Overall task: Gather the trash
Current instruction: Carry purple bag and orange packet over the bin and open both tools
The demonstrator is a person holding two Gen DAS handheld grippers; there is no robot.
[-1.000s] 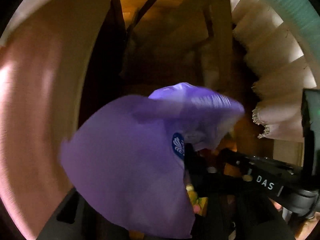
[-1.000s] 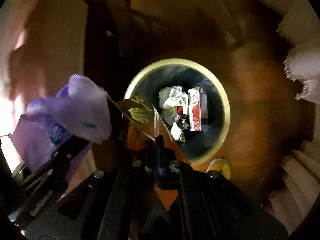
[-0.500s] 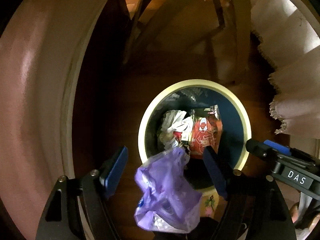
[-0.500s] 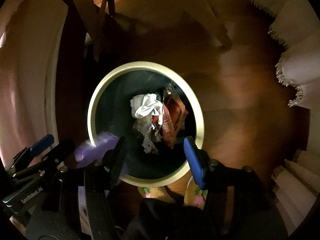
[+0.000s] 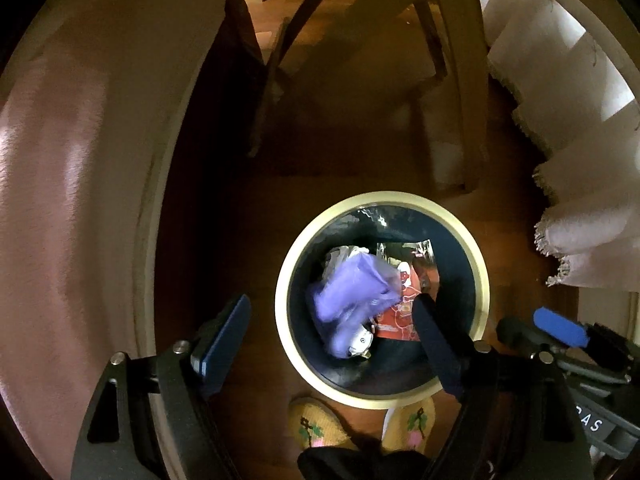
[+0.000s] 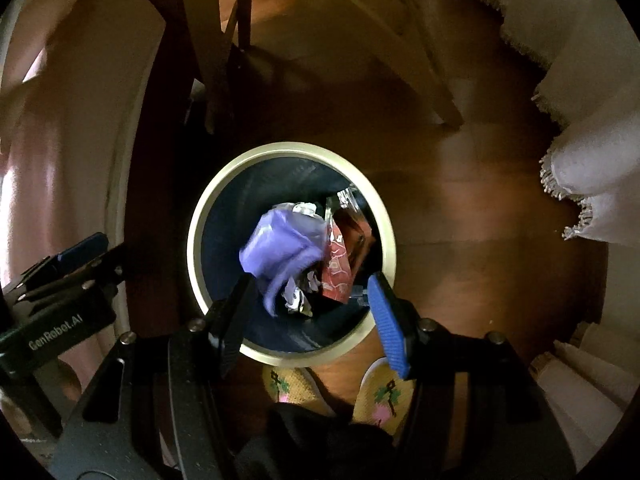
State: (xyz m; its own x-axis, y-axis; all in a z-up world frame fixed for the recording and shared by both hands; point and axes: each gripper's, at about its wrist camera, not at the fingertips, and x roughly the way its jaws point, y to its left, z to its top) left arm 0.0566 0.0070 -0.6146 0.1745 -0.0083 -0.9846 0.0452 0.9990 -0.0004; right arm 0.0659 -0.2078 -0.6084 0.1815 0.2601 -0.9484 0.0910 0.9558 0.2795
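A round bin with a cream rim (image 5: 282, 312) (image 6: 192, 240) stands on the wooden floor below both grippers. Inside it lie a purple plastic bag (image 5: 352, 296) (image 6: 280, 248), a red snack wrapper (image 5: 400, 312) (image 6: 338, 268) and crumpled white paper (image 6: 304, 209). My left gripper (image 5: 332, 340) is open and empty above the bin's near side. My right gripper (image 6: 310, 312) is open and empty above the bin too. The right gripper shows at the right edge of the left wrist view (image 5: 560, 326); the left gripper shows at the left of the right wrist view (image 6: 80, 252).
Wooden chair legs (image 5: 464, 80) (image 6: 400, 40) stand behind the bin. A fringed white cloth (image 5: 580, 240) (image 6: 580, 176) hangs at the right. A pale pink curved surface (image 5: 80, 200) fills the left. The person's embroidered slippers (image 5: 316, 424) (image 6: 380, 392) are at the bin's near edge.
Both grippers opened. The purple bag left my left gripper and the wrapper left my right gripper; both fell into the bin.
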